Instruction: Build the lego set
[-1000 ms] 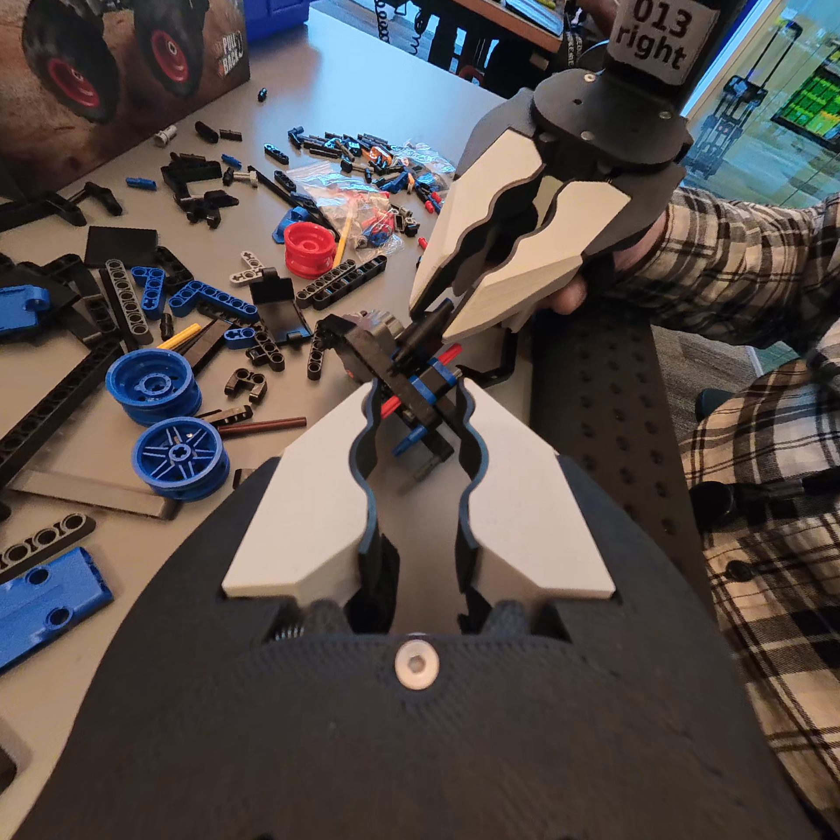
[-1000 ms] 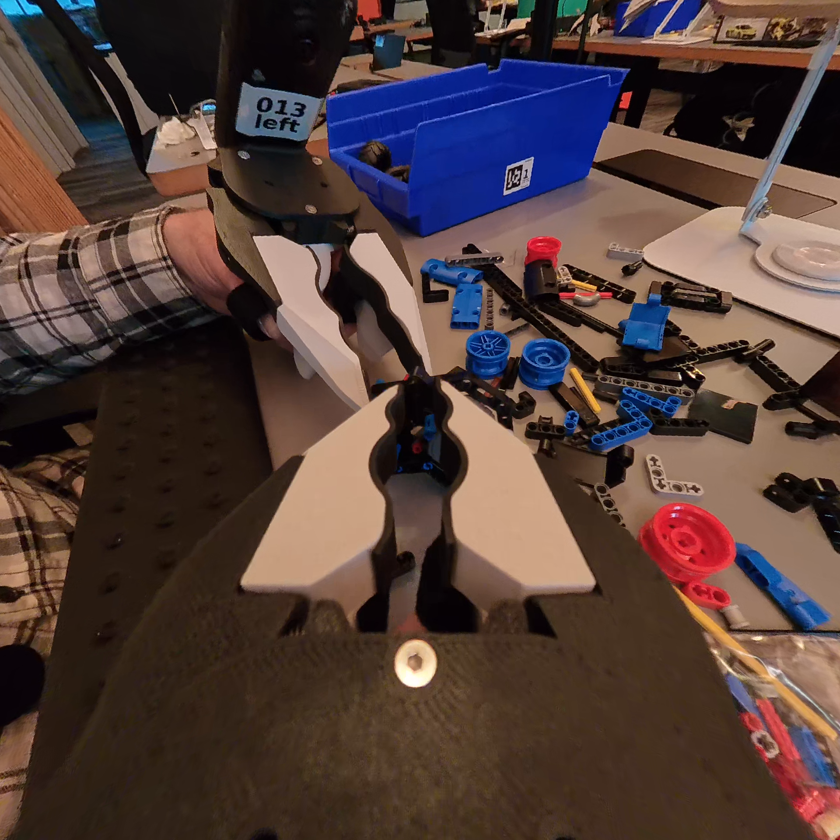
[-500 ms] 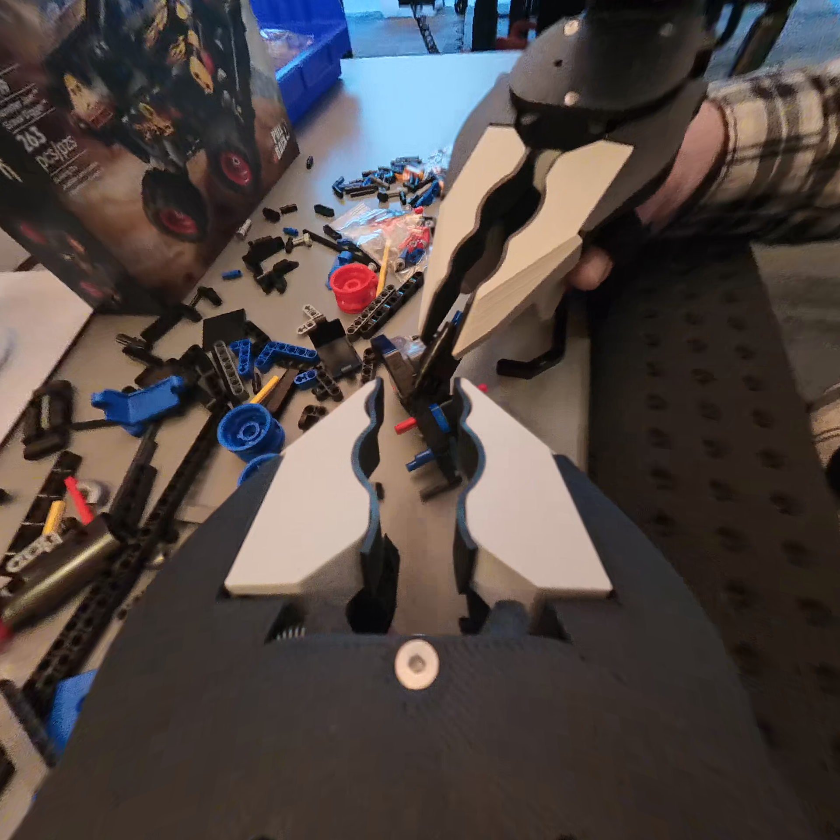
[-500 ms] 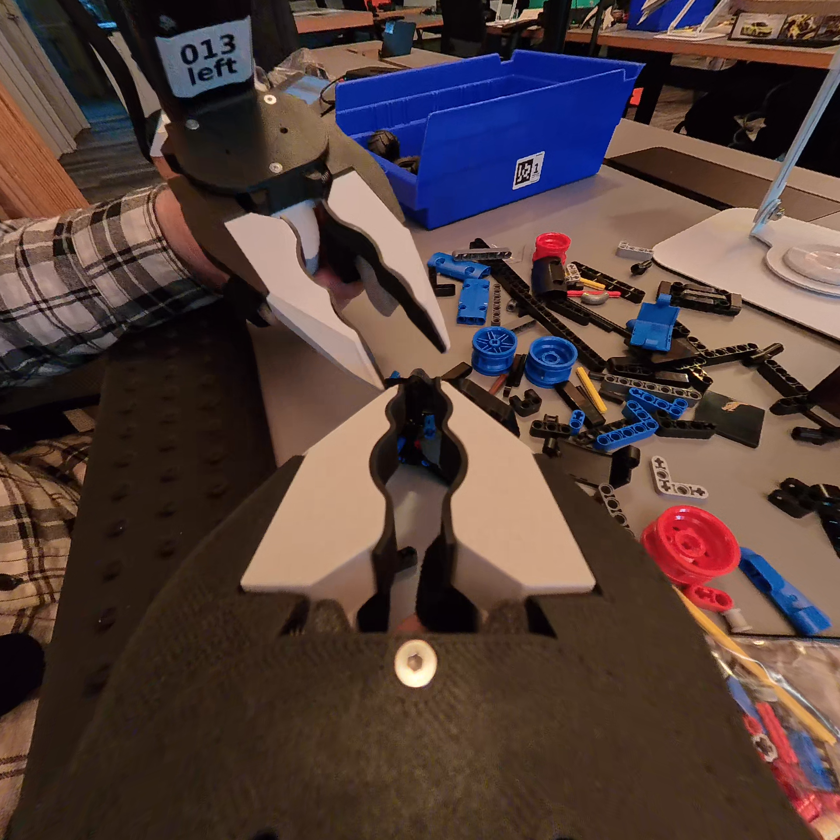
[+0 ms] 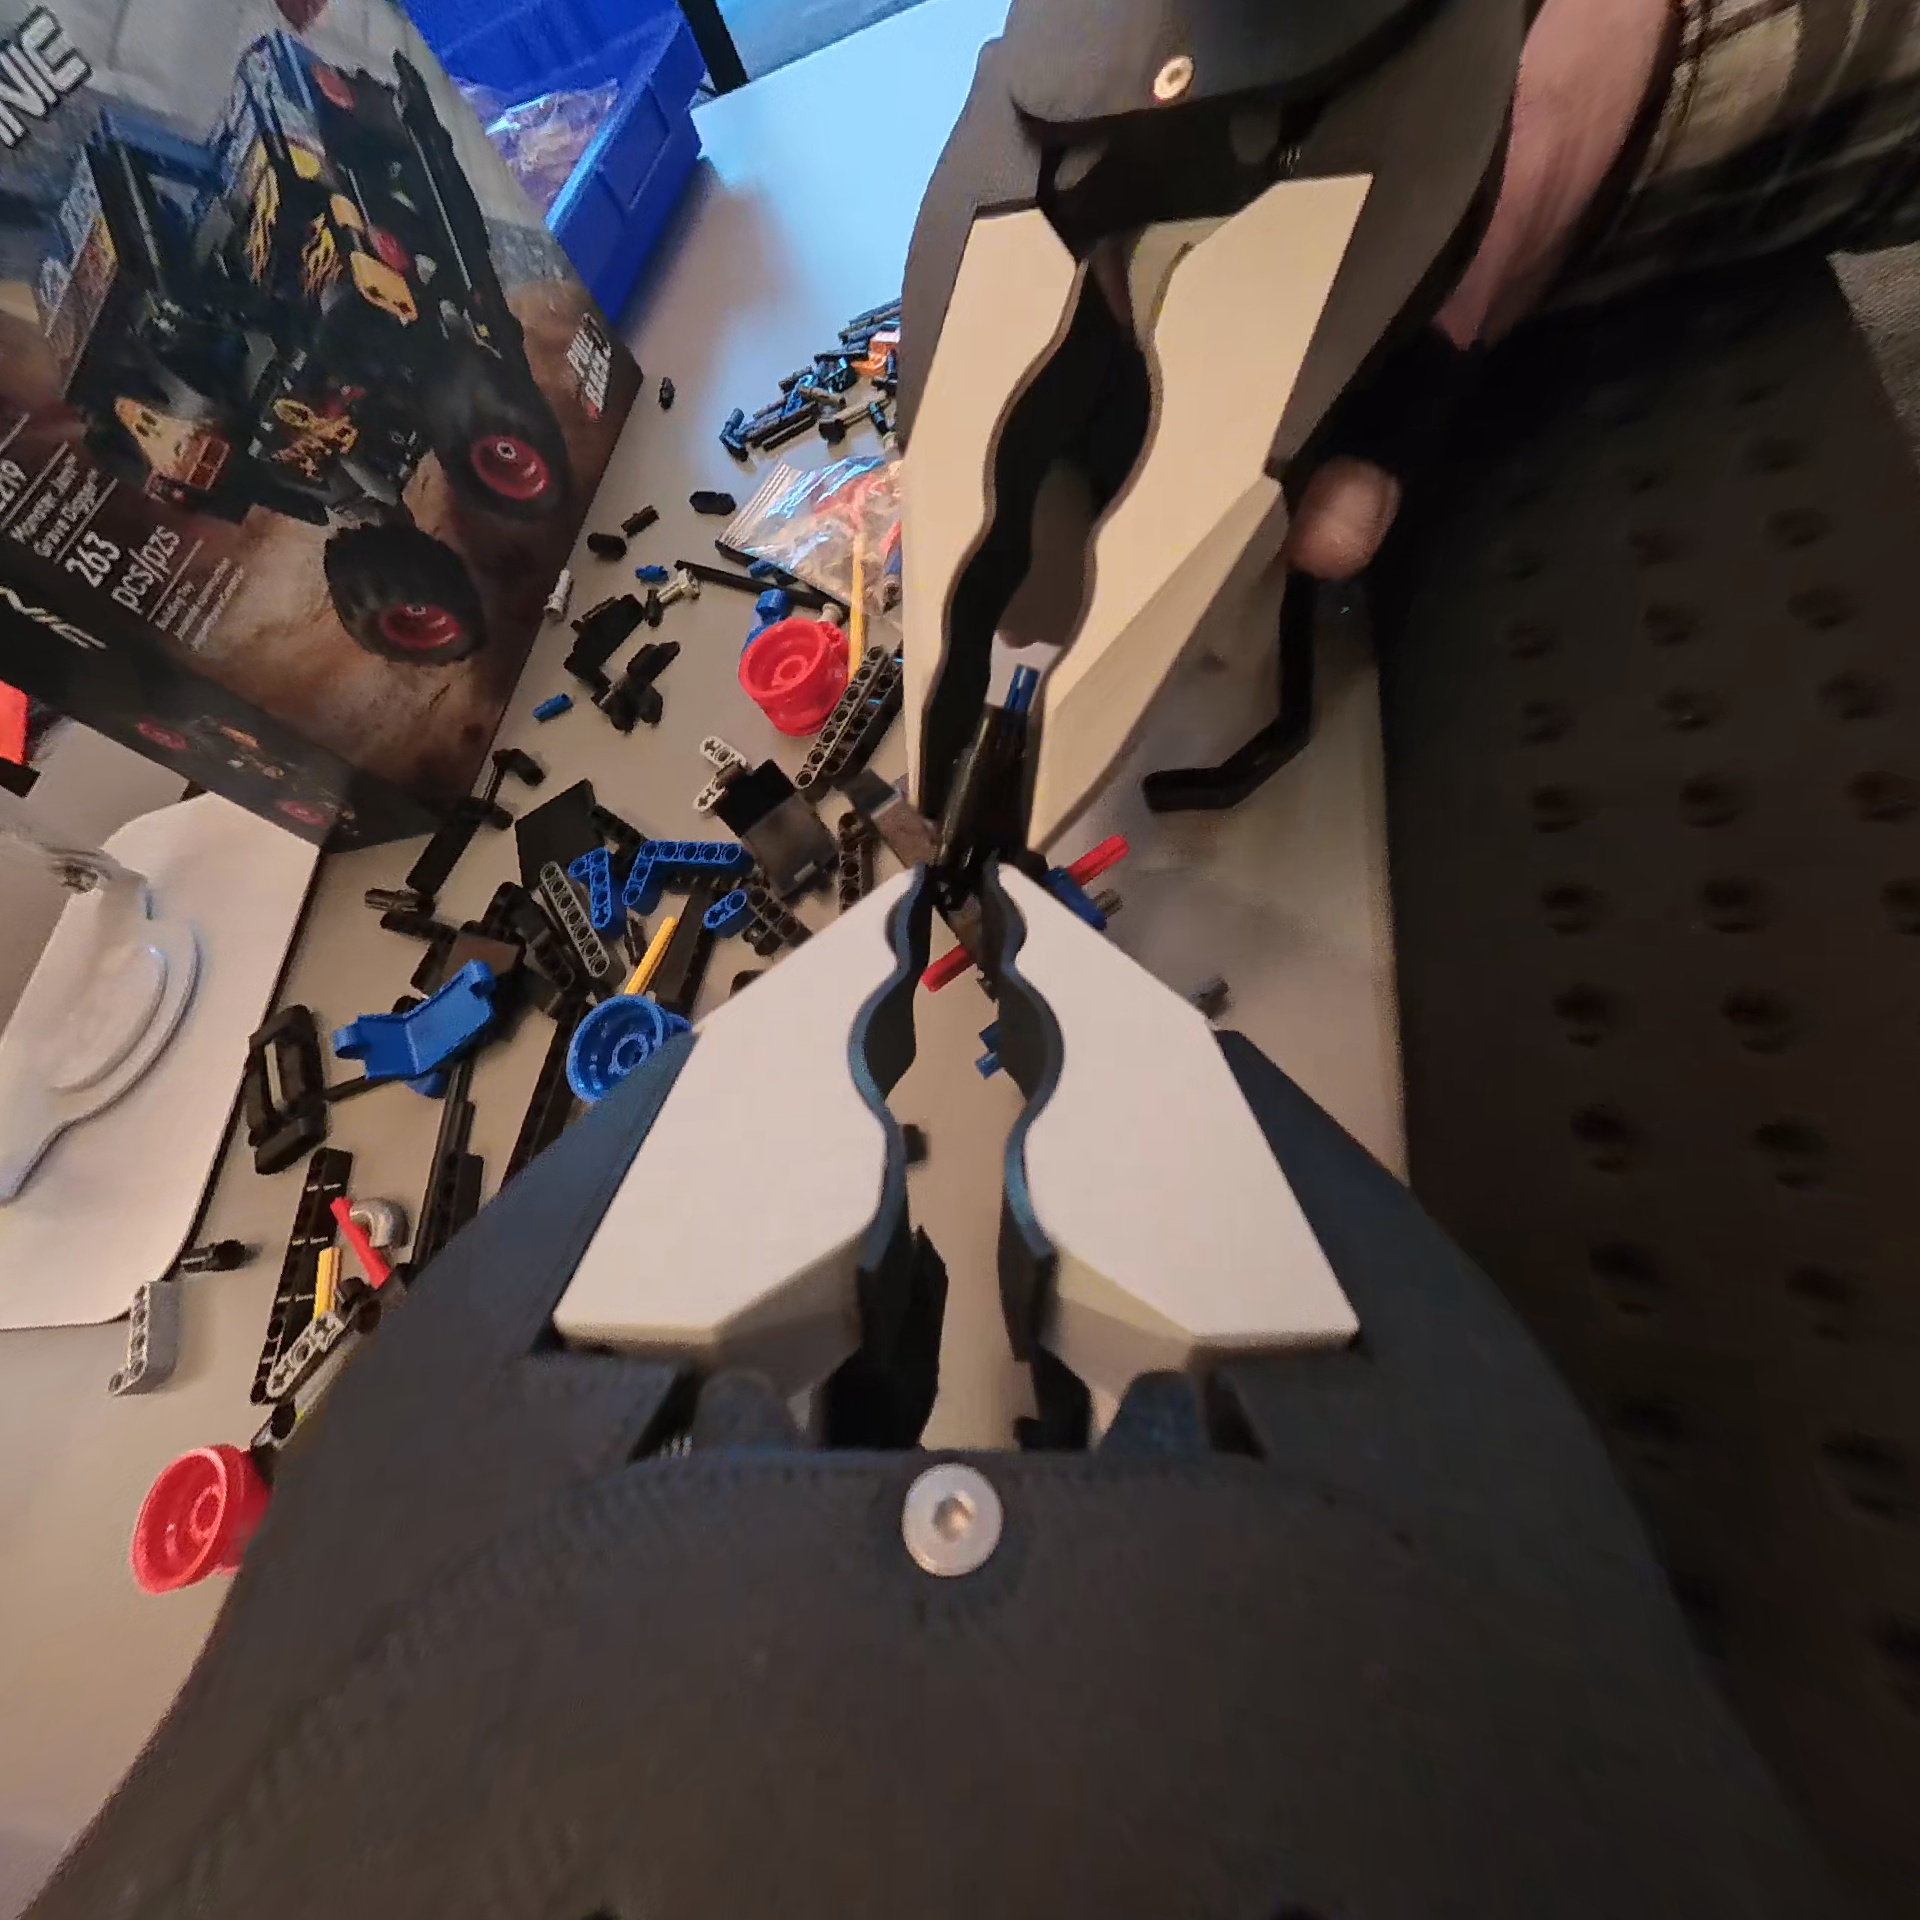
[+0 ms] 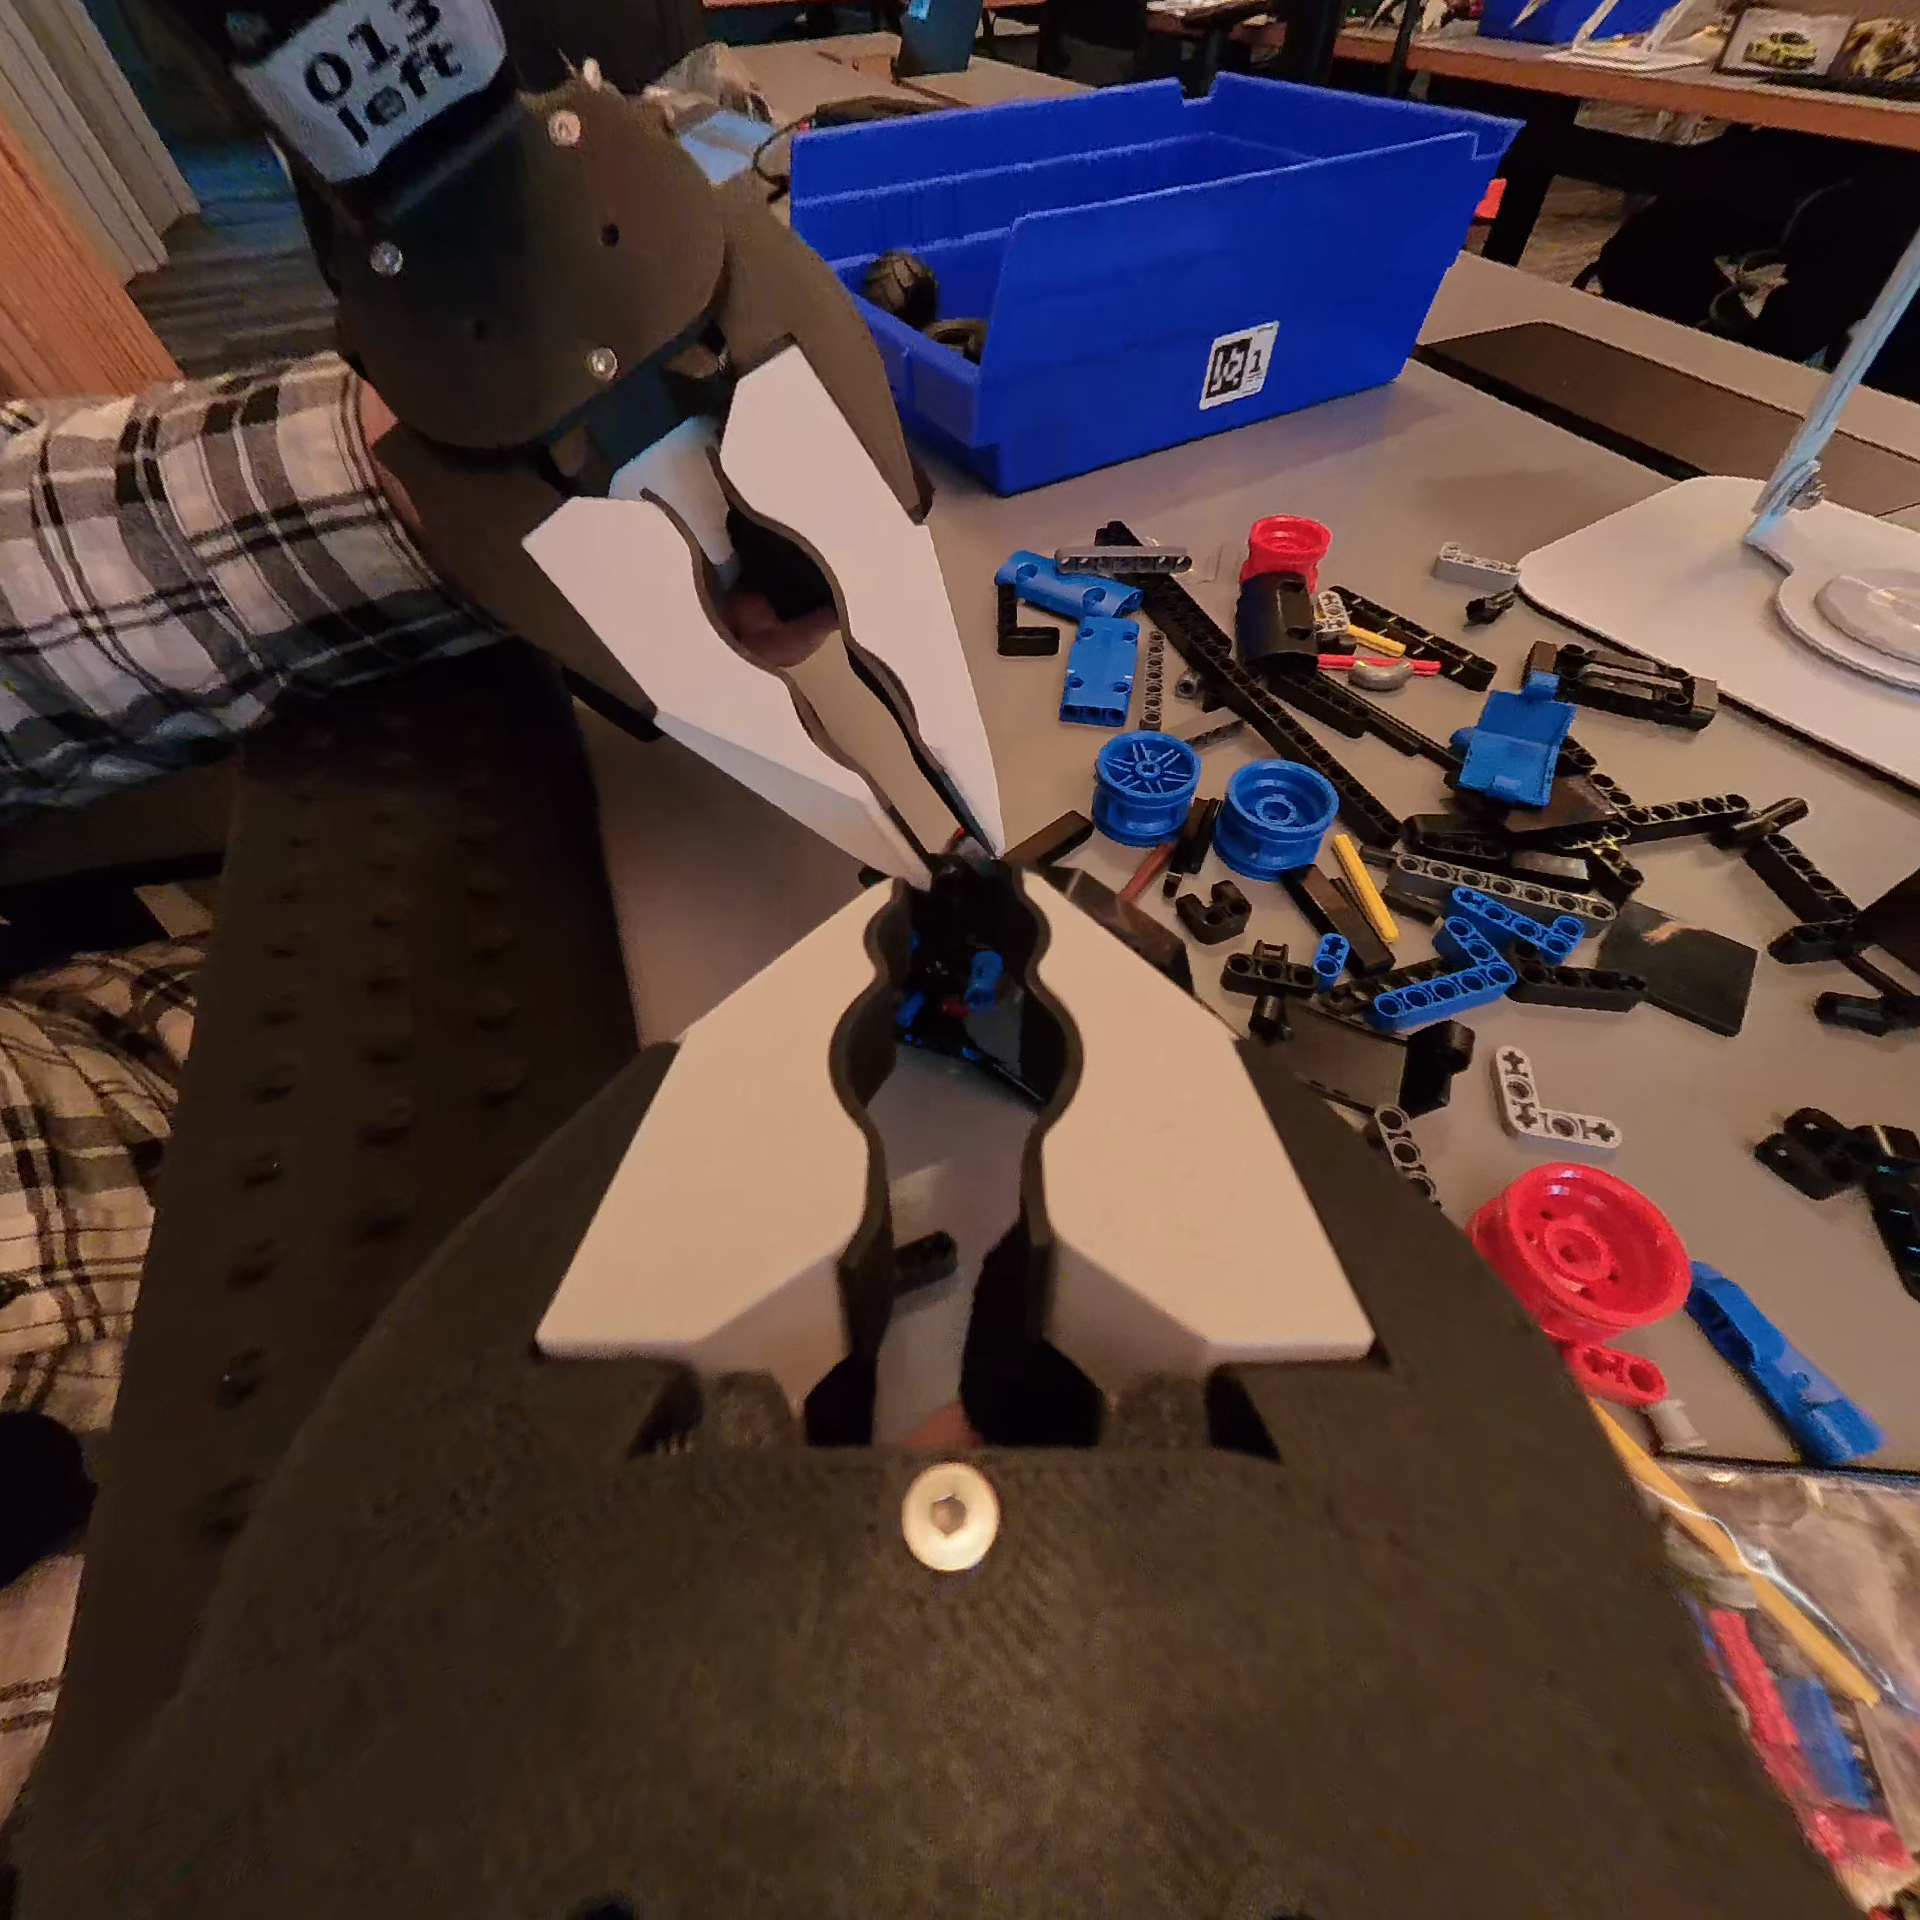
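Note:
A small black assembly with blue and red pins (image 6: 961, 966) hangs just above the grey table's near edge, between both grippers. My right gripper (image 6: 956, 888) is shut on it. In the left wrist view the right gripper (image 5: 982, 821) comes down from above, with a black part and a blue pin of the assembly (image 5: 995, 743) between its fingers. My left gripper (image 5: 956, 896) meets it tip to tip, its jaws nearly closed on the assembly's black end. A red pin (image 5: 1091, 860) sticks out sideways. In the right wrist view the left gripper (image 6: 964, 847) comes in from the upper left.
Loose black, blue and red parts cover the table (image 6: 727, 883), with blue wheel hubs (image 6: 1148, 784) and a red hub (image 6: 1579, 1247). A blue bin (image 6: 1143, 260), the set's box (image 5: 260, 364), a white lamp base (image 6: 1714, 613) and a parts bag (image 5: 821, 509) stand around. A black dotted mat (image 5: 1662, 935) lies along the near edge. My two grippers' fingertips are within a few centimetres of each other. About 12 cm separates my right fingertips from the red hub (image 6: 1579, 1247). My left wrist view (image 5: 791, 668) looks at it from another angle.
Half a second ago the left gripper was off the assembly with its tips apart. It has turned, come back and closed on the assembly's end. The right gripper kept its hold.

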Demonstrator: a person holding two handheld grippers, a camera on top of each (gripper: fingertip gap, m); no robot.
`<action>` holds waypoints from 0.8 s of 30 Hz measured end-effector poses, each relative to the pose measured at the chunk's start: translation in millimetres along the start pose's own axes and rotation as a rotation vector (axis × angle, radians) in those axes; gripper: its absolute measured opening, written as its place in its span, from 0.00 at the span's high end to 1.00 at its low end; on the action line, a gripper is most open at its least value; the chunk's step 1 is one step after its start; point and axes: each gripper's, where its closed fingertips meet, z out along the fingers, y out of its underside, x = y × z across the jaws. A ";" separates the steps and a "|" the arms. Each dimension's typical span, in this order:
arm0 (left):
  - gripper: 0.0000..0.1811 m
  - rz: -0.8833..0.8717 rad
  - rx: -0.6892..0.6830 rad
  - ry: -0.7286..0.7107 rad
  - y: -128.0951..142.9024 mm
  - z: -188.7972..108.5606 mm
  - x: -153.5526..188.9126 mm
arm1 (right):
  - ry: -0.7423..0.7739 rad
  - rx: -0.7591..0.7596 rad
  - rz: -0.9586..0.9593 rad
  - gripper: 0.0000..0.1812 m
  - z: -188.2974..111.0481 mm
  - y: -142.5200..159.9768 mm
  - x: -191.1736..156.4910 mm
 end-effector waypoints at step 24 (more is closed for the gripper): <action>0.68 -0.090 -0.102 0.069 25.6 -4.3 8.0 | 0.063 -0.072 -0.042 0.94 3.9 9.2 6.5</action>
